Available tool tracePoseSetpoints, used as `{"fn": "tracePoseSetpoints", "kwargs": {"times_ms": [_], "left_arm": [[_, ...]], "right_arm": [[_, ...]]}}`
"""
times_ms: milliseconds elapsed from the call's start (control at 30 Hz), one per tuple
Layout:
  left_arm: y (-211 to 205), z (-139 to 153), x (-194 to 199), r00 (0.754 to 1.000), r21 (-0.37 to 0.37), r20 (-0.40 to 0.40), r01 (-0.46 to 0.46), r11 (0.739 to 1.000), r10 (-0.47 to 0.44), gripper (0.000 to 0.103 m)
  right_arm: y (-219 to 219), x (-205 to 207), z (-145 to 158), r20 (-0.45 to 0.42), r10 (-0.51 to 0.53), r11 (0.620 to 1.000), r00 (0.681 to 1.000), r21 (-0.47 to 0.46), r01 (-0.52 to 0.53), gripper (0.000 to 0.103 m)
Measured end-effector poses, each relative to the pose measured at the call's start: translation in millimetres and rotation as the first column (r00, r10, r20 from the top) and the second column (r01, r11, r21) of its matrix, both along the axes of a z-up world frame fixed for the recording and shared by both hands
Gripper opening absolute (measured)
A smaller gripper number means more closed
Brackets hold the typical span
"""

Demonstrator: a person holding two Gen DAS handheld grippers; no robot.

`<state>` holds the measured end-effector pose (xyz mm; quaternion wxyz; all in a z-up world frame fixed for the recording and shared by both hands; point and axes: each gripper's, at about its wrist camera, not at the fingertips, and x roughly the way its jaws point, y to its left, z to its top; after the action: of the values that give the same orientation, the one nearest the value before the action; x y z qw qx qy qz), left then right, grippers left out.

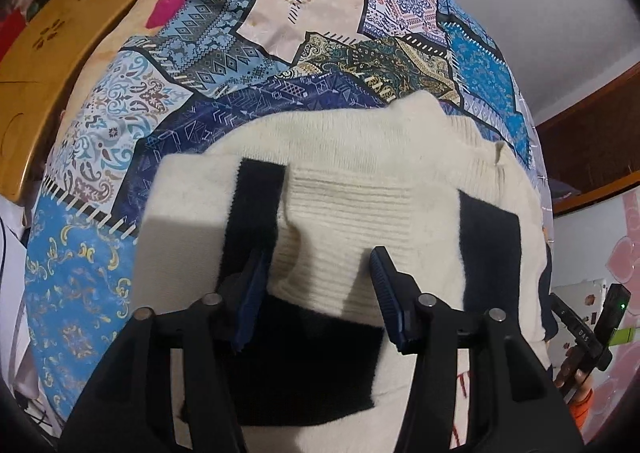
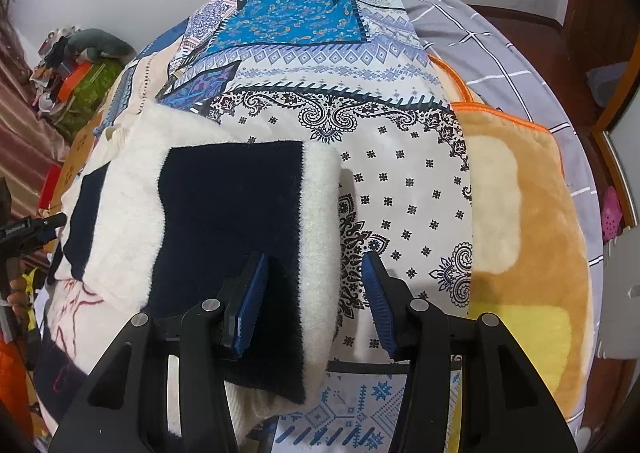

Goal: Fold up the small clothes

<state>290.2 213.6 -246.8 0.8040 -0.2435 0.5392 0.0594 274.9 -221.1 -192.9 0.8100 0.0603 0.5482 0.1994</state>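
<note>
A small cream sweater with dark navy blocks lies on a patchwork bed cover. In the left wrist view my left gripper is open, its fingers straddling a ribbed cream sleeve cuff folded over the body. In the right wrist view the sweater lies left of centre, with a navy and cream sleeve folded along it. My right gripper is open, its left finger over the sleeve and its right finger over the bed cover.
A wooden board lies left of the bed. An orange-trimmed plush blanket and grey checked sheet lie right of the sweater. Each view shows the other hand-held gripper at its edge. Clutter is piled at far left.
</note>
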Motion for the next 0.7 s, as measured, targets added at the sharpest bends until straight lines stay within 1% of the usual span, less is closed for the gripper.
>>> {"fn": "tracePoseSetpoints", "kwargs": {"times_ms": [33, 67, 100, 133, 200, 267, 367, 467, 533, 700], "left_arm": [[-0.6, 0.4, 0.8, 1.000, 0.010, 0.001, 0.004, 1.000, -0.004, 0.041], [-2.9, 1.6, 1.8, 1.000, 0.022, 0.005, 0.013, 1.000, -0.013, 0.032], [-4.1, 1.9, 3.9, 1.000, 0.025, 0.009, 0.021, 0.999, -0.021, 0.026], [-5.9, 3.1, 4.5, 1.000, 0.027, 0.011, 0.026, 0.999, -0.026, 0.024], [-8.9, 5.1, 5.0, 0.999, 0.025, 0.018, 0.030, 0.999, -0.031, 0.015], [-12.1, 7.9, 4.9, 0.999, 0.023, 0.024, 0.031, 0.999, -0.032, 0.014], [-17.9, 20.0, 2.5, 0.998, 0.040, 0.050, 0.032, 0.999, -0.034, 0.013], [-24.8, 41.2, -1.3, 0.995, 0.058, 0.091, 0.037, 0.998, -0.042, 0.013], [-29.8, 60.5, -4.0, 0.991, 0.090, 0.126, 0.042, 0.995, -0.053, 0.012], [-37.4, 104.6, -9.2, 0.977, 0.125, 0.198, 0.052, 0.991, -0.076, 0.012]], "right_arm": [[-0.6, 0.1, 0.2, -0.001, -0.002, 1.000, 1.000, 0.001, 0.002, 0.045], [-0.4, -0.1, 0.9, 0.000, -0.003, 1.000, 1.000, 0.002, 0.003, 0.045], [-0.6, -0.6, 1.7, 0.001, -0.003, 1.000, 1.000, 0.003, 0.003, 0.045], [-0.7, -1.2, 2.5, 0.001, -0.002, 1.000, 1.000, 0.005, 0.002, 0.045], [-2.1, -3.0, 4.7, 0.003, -0.001, 1.000, 1.000, 0.006, 0.001, 0.045], [-2.4, -4.9, 6.8, 0.005, -0.002, 1.000, 1.000, 0.006, 0.002, 0.045], [-3.4, -9.5, 11.5, 0.011, 0.001, 1.000, 1.000, 0.008, -0.001, 0.045], [-4.1, -13.6, 17.6, 0.022, 0.006, 1.000, 1.000, 0.007, -0.006, 0.045], [-4.8, -16.4, 23.0, 0.034, 0.005, 1.000, 0.999, 0.010, -0.005, 0.045], [-7.1, -24.3, 38.3, 0.068, 0.002, 1.000, 0.998, 0.031, -0.004, 0.045]]}}
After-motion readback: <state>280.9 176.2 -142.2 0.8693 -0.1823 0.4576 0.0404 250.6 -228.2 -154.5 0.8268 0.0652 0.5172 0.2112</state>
